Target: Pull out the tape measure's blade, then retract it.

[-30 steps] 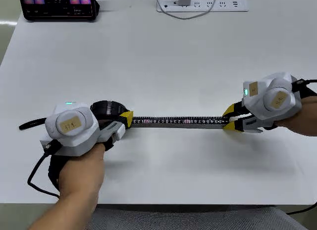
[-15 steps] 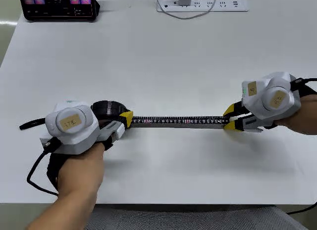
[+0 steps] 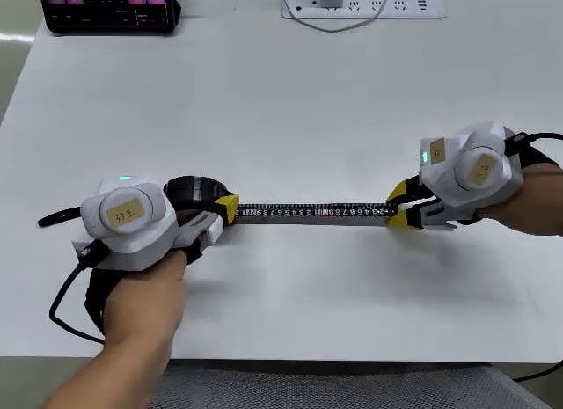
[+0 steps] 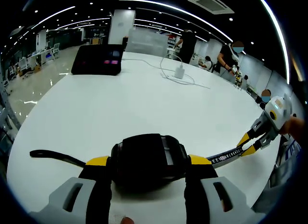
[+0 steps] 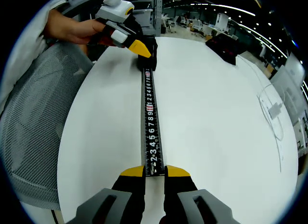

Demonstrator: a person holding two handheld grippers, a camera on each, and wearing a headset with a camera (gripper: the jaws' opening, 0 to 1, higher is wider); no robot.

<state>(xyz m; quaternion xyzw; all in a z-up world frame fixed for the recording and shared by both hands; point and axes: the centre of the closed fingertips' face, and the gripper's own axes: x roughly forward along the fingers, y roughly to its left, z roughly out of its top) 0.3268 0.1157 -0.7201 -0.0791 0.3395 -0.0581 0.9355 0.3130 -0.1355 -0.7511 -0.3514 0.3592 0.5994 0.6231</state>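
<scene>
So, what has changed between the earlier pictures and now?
The right gripper, shut on the end of the blade, has moved a little toward the case, so less of the blade is out. Nothing was taken hold of or let go. The left gripper stays clamped on the case, which rests at the same place on the table.

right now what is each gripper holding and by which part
Left gripper: the tape measure, by its case. Right gripper: the blade, by its tip.
</scene>
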